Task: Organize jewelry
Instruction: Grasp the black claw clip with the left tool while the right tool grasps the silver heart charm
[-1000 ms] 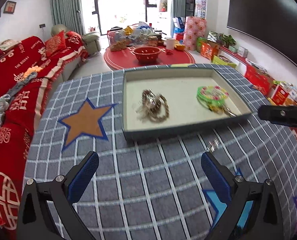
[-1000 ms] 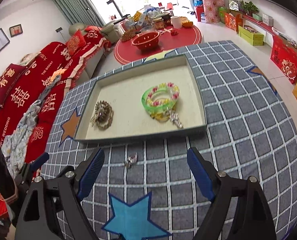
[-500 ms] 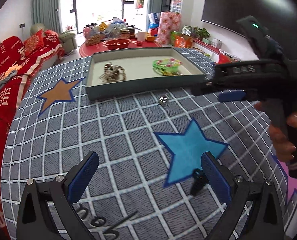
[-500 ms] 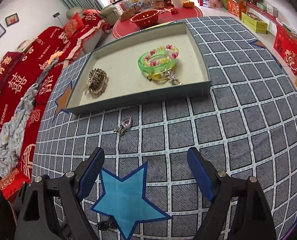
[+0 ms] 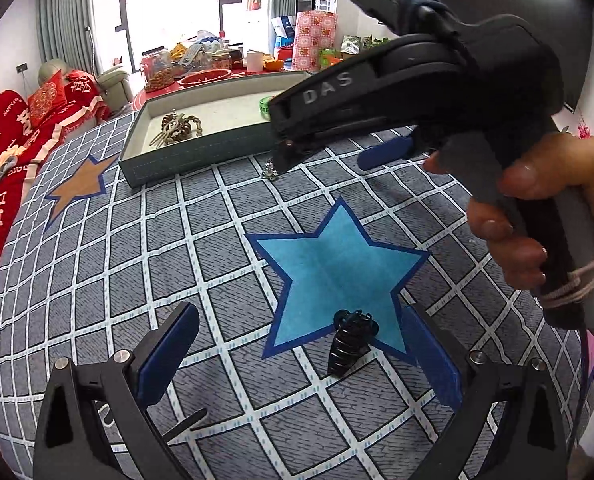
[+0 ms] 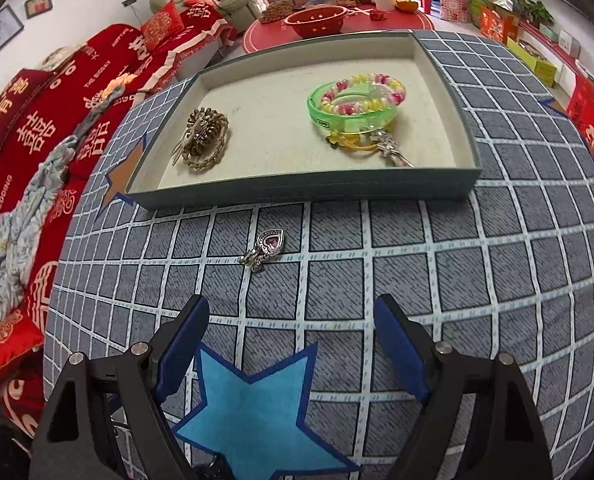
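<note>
A grey-green tray [image 6: 305,190] holds a brown bead bracelet [image 6: 205,142], a green bangle [image 6: 353,114] with a pink-yellow bead bracelet, and a silver charm. A silver heart pendant [image 6: 265,246] lies on the cloth just in front of the tray; it also shows in the left wrist view [image 5: 270,171]. My right gripper [image 6: 291,350] is open and empty, a short way before the pendant. My left gripper [image 5: 297,352] is open and empty, with a black hair claw clip [image 5: 349,340] on the blue star between its fingers. The tray [image 5: 201,156] shows far off there.
The right hand-held gripper body [image 5: 417,92] fills the upper right of the left wrist view. The table has a grey checked cloth with a blue star [image 6: 257,408] and an orange star [image 5: 81,186]. A red sofa [image 6: 37,128] stands left.
Both grippers have pulled back from the tray, then the right one moved in toward the pendant. The left one has dropped low over the blue star, bringing the black claw clip between its fingers.
</note>
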